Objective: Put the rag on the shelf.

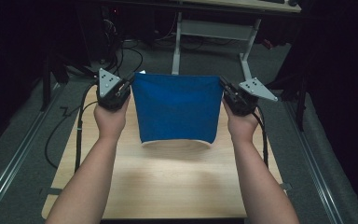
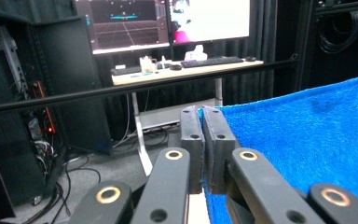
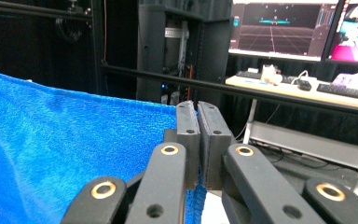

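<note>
A blue towel hangs stretched between my two grippers above the wooden table. Its lower edge with a white hem rests on the tabletop. My left gripper is shut on the towel's upper left corner. My right gripper is shut on the upper right corner. In the left gripper view the jaws pinch the edge of the towel, with the left gripper closed tight. In the right gripper view the towel spreads to the left of the shut right gripper.
Beyond the table stands a white-legged desk with monitors and a keyboard. A black horizontal bar crosses in front of it. Cables trail on the grey floor to the left. A dark rack stands behind.
</note>
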